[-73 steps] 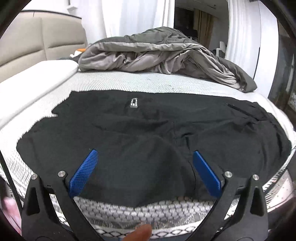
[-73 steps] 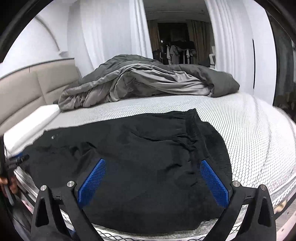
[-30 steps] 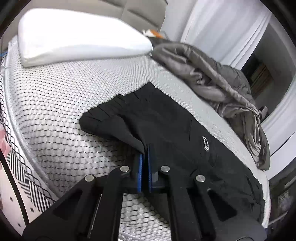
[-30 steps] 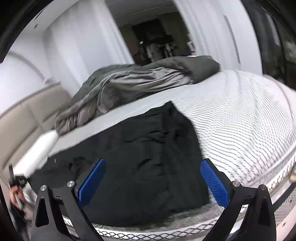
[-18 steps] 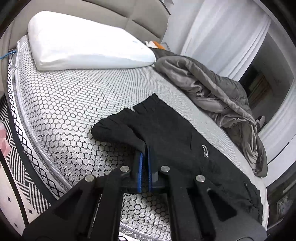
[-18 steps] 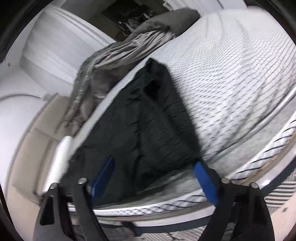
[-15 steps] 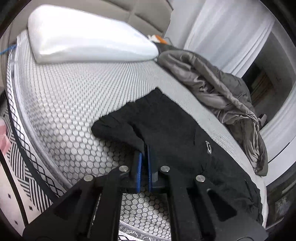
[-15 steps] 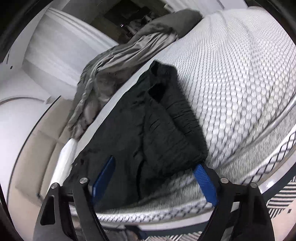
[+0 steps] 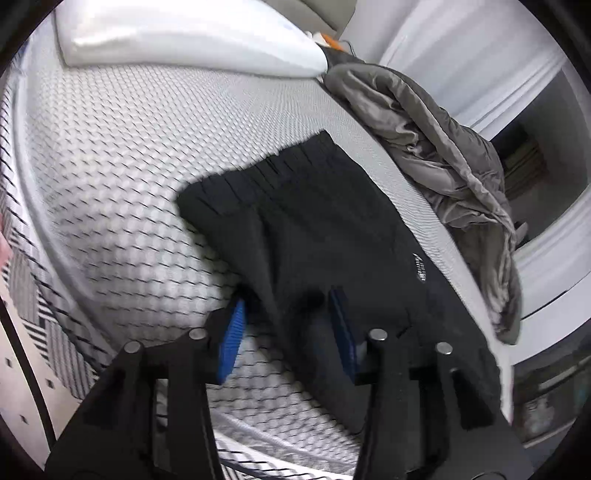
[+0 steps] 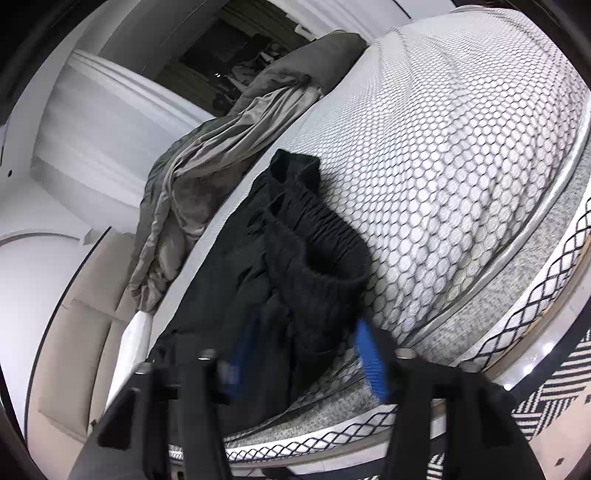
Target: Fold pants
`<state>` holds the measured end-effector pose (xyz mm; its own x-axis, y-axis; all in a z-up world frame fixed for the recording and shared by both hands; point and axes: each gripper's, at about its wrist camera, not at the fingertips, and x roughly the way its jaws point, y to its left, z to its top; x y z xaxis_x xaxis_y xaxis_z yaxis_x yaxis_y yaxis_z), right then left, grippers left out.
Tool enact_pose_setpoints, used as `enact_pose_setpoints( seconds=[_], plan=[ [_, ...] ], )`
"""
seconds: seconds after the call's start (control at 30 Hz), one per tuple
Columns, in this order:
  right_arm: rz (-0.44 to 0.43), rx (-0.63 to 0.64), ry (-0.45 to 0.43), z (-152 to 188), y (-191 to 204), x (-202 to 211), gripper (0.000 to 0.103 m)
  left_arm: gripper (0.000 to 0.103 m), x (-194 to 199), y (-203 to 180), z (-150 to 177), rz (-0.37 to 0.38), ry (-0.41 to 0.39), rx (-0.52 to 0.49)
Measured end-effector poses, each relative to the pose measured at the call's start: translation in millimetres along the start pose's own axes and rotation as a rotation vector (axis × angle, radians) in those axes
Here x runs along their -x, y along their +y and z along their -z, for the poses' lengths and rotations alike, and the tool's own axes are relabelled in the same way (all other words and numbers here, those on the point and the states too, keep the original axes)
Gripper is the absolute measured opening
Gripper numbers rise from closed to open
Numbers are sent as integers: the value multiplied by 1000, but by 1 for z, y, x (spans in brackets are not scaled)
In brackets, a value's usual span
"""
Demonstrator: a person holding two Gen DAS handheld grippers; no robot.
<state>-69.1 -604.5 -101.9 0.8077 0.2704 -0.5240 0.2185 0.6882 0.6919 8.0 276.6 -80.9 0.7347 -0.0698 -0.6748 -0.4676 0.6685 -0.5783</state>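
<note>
- My left claw [image 9: 288, 325] has its two blue pads parted, and the near edge of the pants [image 9: 317, 229] lies between them; the pads are not pressed onto the cloth.
- The pants are black and lie flat on the bed [image 9: 110, 155], running from the gathered hem end away to the right in the left view, with a small white logo [image 9: 420, 266] on the cloth.
- A white pillow [image 9: 177, 33] sits at the head of the bed, well apart from the pants.
- A grey blanket [image 9: 443, 147] is bunched along the far side of the bed, just beside the pants' far edge.
- My right claw [image 10: 303, 354] is also spread, its blue pads on either side of the rumpled waistband [image 10: 314, 236], which bunches up at the mattress edge.
- In the right view the same blanket [image 10: 207, 162] lies beyond the pants [image 10: 229, 280], and a patterned rug [image 10: 554, 398] shows below the bed [image 10: 461, 147].
</note>
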Motion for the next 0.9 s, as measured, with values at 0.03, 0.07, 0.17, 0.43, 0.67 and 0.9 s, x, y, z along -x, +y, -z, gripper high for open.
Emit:
enact_pose_setpoints(
  seconds=[0.03,0.07,0.17,0.43,0.67,0.9],
  plan=[
    [18,10,7,1,3,-5,58,40,-5,-3,-1,-1,4,3],
    [41,17,11,1,6,-10,57,40,-8,-4,-2,-3,5,7],
    [127,41,-5,0,15,-21,44,23,-20,-7,-5,2,-16,57],
    [149,124,-182,-7,36,26,14,1,19,-11,11,-78,-125,-70],
    [85,17,-42,-10,15,2,30,2,5,8,4,-52,-47,26],
    [140,49,-26,-10,23,-25,17,0,11,11,1,-76,-101,15]
  ],
)
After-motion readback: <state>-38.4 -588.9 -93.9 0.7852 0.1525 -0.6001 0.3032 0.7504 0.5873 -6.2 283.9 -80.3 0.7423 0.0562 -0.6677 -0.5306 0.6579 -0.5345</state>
